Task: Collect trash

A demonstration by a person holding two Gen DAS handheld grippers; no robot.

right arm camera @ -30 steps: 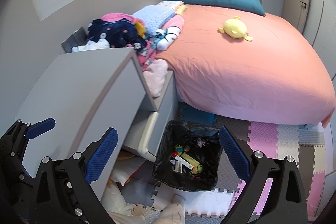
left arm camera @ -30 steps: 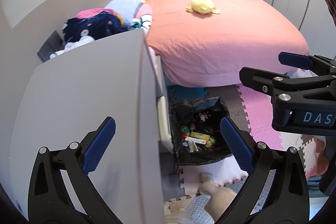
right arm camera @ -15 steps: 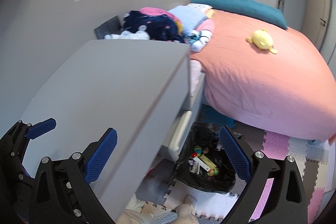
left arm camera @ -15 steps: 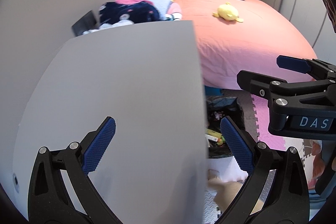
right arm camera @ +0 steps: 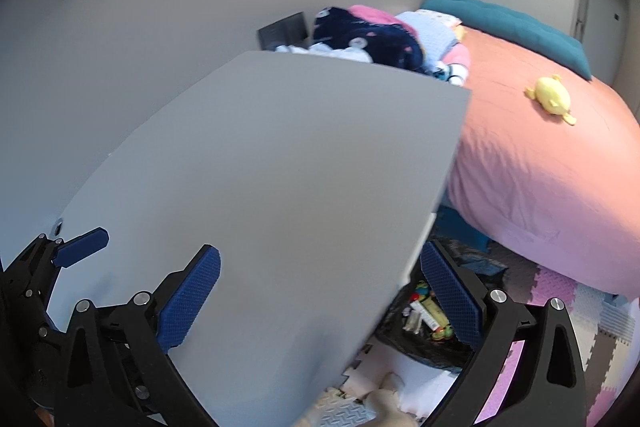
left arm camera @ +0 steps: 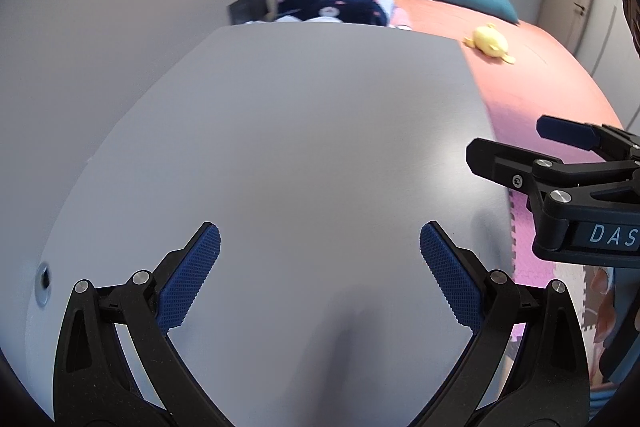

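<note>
Trash bin: a black bag-lined bin [right arm camera: 432, 343] sits on the floor at about 5 o'clock in your right wrist view, just beside the near edge of the grey cabinet and below the bed's side. Your right gripper's right finger covers part of it.
Trash inside: a small jumble of bright pieces [right arm camera: 426, 311], among them a long yellow-and-white wrapper or box and some red and green bits. They are too small to name further.
Bin in left view: hidden behind the cabinet top.
Right gripper: your right gripper [right arm camera: 320, 287] is spread wide with nothing between its 2 blue pads. It hangs over the cabinet's near corner, the left pad above the grey top and the right pad above the bin. In the left wrist view it enters from 3 o'clock [left arm camera: 520, 155].
Left gripper: your left gripper [left arm camera: 320, 259] is also spread wide and empty, both pads above the bare grey top. In the right wrist view 1 blue pad of it [right arm camera: 82, 246] shows at 8 o'clock.
Grey cabinet: its flat top [left arm camera: 304, 155] fills the middle of both views. A small round hole [left arm camera: 43, 277] sits near its edge at 8 o'clock in the left view.
Floor: pink, white and grey foam puzzle mats [right arm camera: 560, 311] lie around the bin.
Bed: a salmon-pink cover [right arm camera: 540, 163] stretches from 1 to 3 o'clock, with a yellow plush toy [right arm camera: 552, 101] lying on it and a teal cushion [right arm camera: 508, 27] at its far end.
Clothes pile: navy, pink and light blue fabrics [right arm camera: 372, 39] are heaped beyond the cabinet at 12 o'clock, against the wall.
</note>
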